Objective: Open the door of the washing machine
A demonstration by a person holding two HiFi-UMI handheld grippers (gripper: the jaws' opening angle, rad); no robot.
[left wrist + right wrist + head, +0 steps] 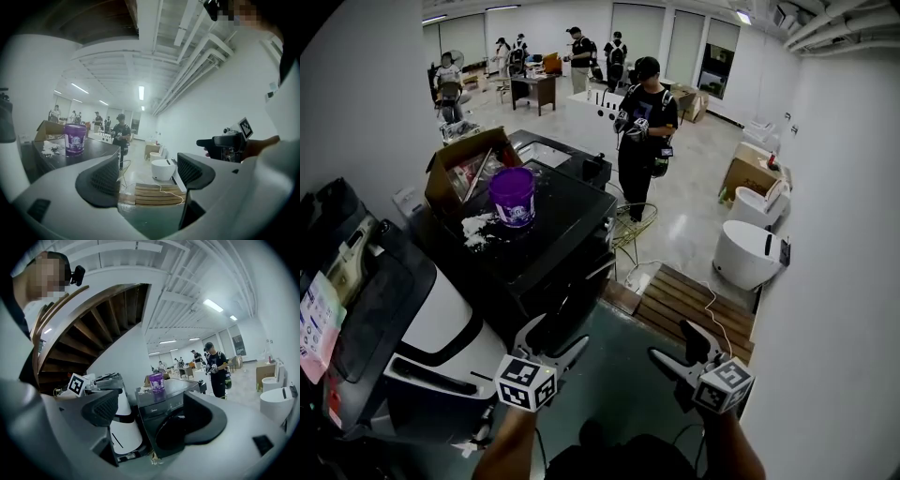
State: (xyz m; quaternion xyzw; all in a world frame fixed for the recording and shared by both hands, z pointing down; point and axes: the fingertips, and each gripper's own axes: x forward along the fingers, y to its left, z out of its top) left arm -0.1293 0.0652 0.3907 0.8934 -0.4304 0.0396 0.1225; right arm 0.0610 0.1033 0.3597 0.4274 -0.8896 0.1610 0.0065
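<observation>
A dark front-loading washing machine [546, 251] stands ahead of me, a little to the left. In the right gripper view its round dark door [169, 431] shows on the front, partly behind the right jaw, and looks closed. My left gripper [555, 335] is open in the air in front of the machine and touches nothing. My right gripper [670, 340] is open too, to the right, over the green floor. From its own camera the left gripper [147, 173] looks past the machine's top [89, 149]. The right gripper [152, 416] faces the machine's front with nothing between its jaws.
A purple bucket [514, 195] and an open cardboard box [464, 169] sit on the machine's top. A white rounded appliance [441, 330] stands close on the left. A wooden pallet [684, 300], white toilets [748, 253] and a person [642, 131] are further off.
</observation>
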